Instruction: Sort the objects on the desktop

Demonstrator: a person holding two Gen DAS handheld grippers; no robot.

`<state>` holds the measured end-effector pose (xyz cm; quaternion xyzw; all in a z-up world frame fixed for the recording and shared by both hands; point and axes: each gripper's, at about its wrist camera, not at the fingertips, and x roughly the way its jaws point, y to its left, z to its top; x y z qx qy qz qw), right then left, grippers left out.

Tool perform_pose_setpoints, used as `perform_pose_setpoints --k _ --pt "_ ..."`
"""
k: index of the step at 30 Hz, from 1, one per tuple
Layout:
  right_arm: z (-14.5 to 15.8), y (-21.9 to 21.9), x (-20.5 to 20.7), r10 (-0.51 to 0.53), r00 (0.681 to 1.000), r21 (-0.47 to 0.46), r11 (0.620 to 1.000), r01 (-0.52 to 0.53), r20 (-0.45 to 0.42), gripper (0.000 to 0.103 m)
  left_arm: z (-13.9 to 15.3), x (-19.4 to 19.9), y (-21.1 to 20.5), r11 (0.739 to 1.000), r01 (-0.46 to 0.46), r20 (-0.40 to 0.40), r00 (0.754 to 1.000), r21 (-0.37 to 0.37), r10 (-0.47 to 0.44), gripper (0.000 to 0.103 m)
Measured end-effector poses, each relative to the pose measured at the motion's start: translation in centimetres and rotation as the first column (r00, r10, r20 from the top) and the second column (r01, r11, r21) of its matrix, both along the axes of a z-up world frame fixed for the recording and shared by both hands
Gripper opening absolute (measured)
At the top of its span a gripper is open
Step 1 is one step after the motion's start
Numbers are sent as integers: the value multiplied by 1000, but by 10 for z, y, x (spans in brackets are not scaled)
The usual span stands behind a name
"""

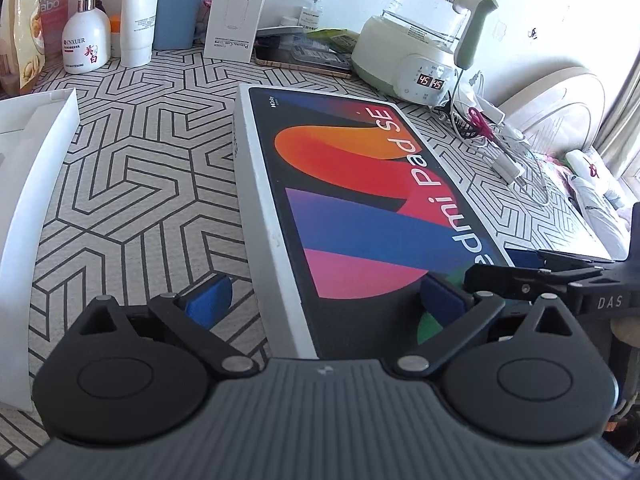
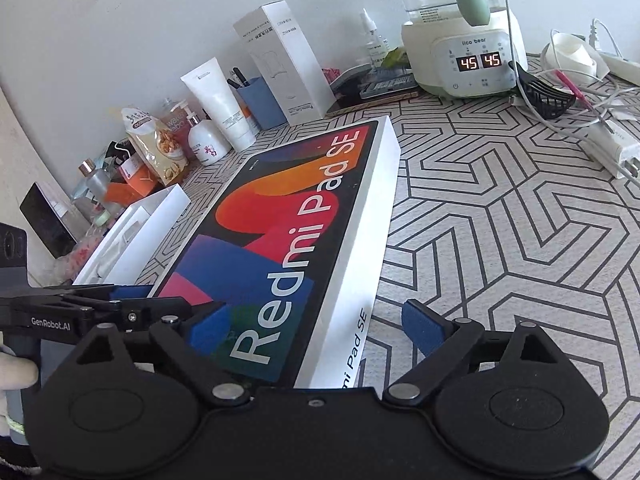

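Table (image 1: 152,184) covered in cream cloth with black geometric line pattern. Redmi Pad SE box (image 1: 360,208) lies flat mid-table, lid up. Open white box (image 1: 36,168) beside it, apart. Along wall: snack bag (image 2: 160,148), white pump bottle (image 1: 86,40), white tube (image 1: 140,12) upright, blue pen holder (image 1: 176,16), tall white carton (image 1: 236,8), spray bottle (image 1: 314,8), kettle on pale green base (image 1: 416,48) showing 45 45. Near kettle: black comb (image 2: 548,96), white charger and cables (image 2: 612,148).
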<state>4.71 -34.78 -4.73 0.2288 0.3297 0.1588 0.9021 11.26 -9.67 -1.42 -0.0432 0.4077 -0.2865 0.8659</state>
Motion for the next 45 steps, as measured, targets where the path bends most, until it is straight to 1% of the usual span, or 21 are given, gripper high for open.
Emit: perform_pose_setpoints --k 2,6,11,17,20,24,28,32,35,39,42,45 --pt "1 9 3 15 1000 -22 1000 -15 5 102 -1 0 -4 1000 4 -4 1000 -14 -4 102" --pt "3 9 2 44 999 -23 999 -44 6 103 -1 -2 -7 1000 -1 -5 1000 -13 1 103" --pt "-1 9 -7 44 998 -21 999 -43 53 103 0 -1 -9 1000 -6 -6 1000 -12 6 103" --pt "1 14 -8 112 992 -25 994 -111 50 103 -1 0 -10 999 -49 -35 998 -21 49 103" --pt "2 13 -7 120 992 -26 993 -119 46 103 -1 0 -10 998 -51 -31 998 -21 51 103" --pt "1 14 -10 98 994 -24 995 -97 55 103 -1 0 -11 998 -68 -35 997 -18 67 103" --pt "0 15 -10 94 994 -25 995 -93 55 103 1 6 -15 998 -66 -53 996 2 66 103" --pt "-1 15 -12 78 995 -23 997 -76 65 103 -2 4 -12 997 -76 -51 996 -14 75 103" --pt "-1 20 -13 49 996 -25 999 -47 73 103 -4 8 -7 994 -99 -97 991 -41 94 103" --pt "-1 21 -14 39 996 -25 999 -37 78 103 -2 11 -9 994 -104 -130 986 -26 100 103" --pt "-1 22 -14 38 996 -25 999 -36 79 103 -4 7 -9 992 -123 -115 986 -35 118 103" --pt "-2 22 -15 35 996 -24 999 -33 85 103 -6 3 -6 987 -150 -94 985 -64 143 103"
